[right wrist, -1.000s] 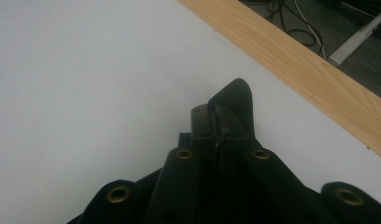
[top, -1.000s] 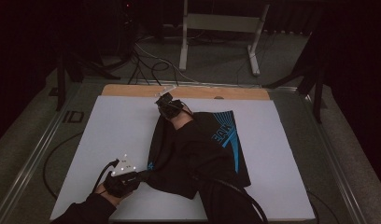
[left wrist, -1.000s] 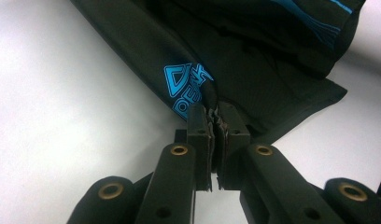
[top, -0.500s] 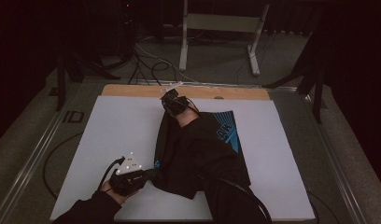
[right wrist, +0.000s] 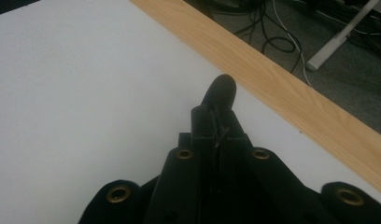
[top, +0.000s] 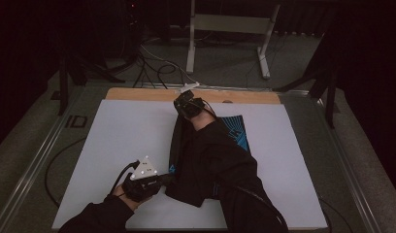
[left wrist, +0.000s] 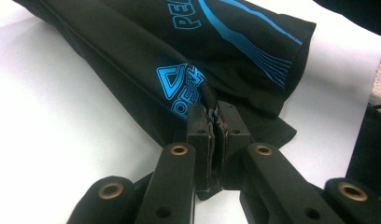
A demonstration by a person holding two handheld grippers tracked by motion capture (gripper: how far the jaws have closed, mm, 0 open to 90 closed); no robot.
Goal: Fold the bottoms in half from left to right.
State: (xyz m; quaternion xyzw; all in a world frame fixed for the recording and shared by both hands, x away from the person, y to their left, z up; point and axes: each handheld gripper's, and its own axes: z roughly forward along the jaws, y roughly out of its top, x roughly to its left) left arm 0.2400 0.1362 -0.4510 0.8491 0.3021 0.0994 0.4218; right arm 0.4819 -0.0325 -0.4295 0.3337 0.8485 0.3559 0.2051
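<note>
Pinching a fold of black cloth, the left tongs [left wrist: 215, 122] sit nearest in the left gripper view, their jaws pressed together on a bunched hem of the garment [left wrist: 146, 60]. That close view shows what the high view cannot: a blue triangle logo with lettering just past the jaws, and blue curved stripes on the panel farther back. The cloth lies on the white counter [left wrist: 53, 121], rising slightly toward the pinch.

From above, the left tongs [top: 159, 180] are near the front edge of the counter [top: 113, 141], with a grey three-cornered plate [top: 144, 168] on top and a hand [top: 125, 189] behind them. The garment [top: 210, 160] stretches from there across the middle of the counter toward the far side, partly covered by the person's dark right sleeve [top: 244, 199]; only a patch of blue print shows beside it.

At the far end, the right tongs [top: 186, 104] sit close to the wooden strip [top: 138, 94] along the counter's back edge. The right gripper view shows those tongs [right wrist: 218, 119] pressed together with a thin dark layer between the jaws, probably the garment's edge, though the picture is too dark there to be sure. Beyond them lie white counter, the wooden strip [right wrist: 296, 107], then cables [right wrist: 268, 32] on the floor.
</note>
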